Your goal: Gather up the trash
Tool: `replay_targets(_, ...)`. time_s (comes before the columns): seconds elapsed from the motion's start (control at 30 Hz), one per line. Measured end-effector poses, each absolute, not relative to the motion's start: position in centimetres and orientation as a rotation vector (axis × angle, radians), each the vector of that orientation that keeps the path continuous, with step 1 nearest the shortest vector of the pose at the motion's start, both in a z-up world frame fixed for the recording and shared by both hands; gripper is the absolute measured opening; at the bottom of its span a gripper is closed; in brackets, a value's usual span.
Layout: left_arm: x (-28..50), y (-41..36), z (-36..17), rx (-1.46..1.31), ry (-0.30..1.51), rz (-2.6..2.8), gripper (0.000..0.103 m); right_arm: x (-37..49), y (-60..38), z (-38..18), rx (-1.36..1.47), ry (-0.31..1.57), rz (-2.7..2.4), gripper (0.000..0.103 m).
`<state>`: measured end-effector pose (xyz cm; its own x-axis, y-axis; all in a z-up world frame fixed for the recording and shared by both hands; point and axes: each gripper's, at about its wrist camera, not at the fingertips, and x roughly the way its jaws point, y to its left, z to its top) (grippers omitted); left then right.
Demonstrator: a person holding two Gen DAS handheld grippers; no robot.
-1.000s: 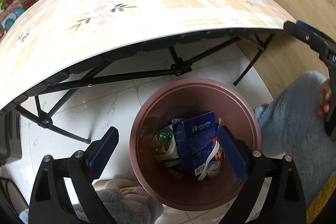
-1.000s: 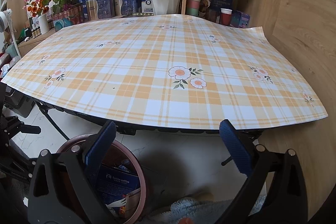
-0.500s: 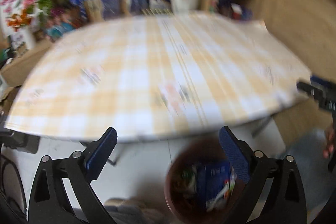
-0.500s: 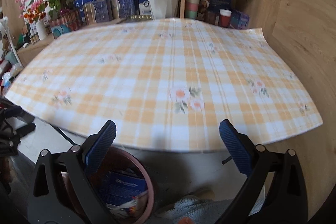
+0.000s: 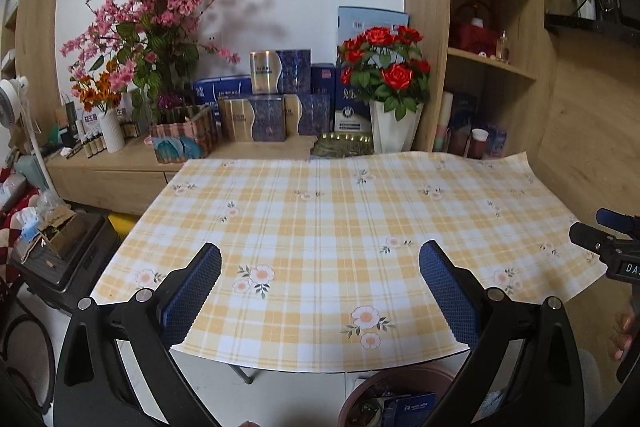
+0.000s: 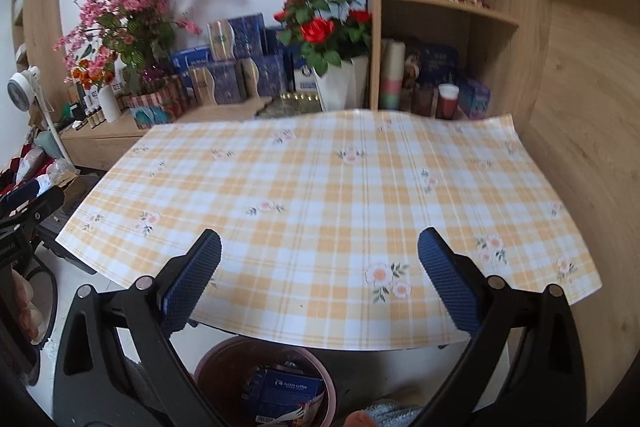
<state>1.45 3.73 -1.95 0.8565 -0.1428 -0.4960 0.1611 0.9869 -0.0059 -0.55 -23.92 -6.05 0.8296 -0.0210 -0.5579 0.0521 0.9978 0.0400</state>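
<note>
Both the left gripper (image 5: 320,279) and the right gripper (image 6: 319,277) hang released over the checked counter (image 6: 320,187), holding nothing — the trash, a blue box (image 6: 286,393) among it, sits in the brown bin (image 6: 218,367) at 6 o'clock on the floor.

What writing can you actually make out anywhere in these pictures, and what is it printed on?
"luckin coffee": blue box in the brown bin.
"DA": cut-off label on the right hand-held gripper, seen from the left wrist view.
Gift boxes on the sideboard: print too small to read.
White bottle label: not legible.
</note>
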Motion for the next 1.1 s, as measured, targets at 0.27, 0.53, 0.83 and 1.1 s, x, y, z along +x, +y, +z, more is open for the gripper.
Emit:
replay_targets(0.27, -0.3, 3.5, 0.8, 0.039, 0.465, -0.146, 0.097, -1.7, -22.8, -3.8, 0.03, 0.548, -0.025, 0.097)
replay_targets(0.53, -1.2, 3.7, 2.3, 0.026, 0.442, -0.137, 0.097, -2.6, -22.6, -2.9, 0.03, 0.531, -0.022, 0.097)
replay_targets(0.83, -2.5, 2.6, 2.7, 0.097, 0.392, -0.118, 0.097, -2.8, -22.5, -2.7, 0.027, 0.528, -0.02, 0.097)
replay_targets(1.1, -2.9, 2.0, 2.9, 0.107, 0.396, -0.102, 0.097, -3.2, -22.1, -2.5, 0.022, 0.524, -0.005, 0.097)
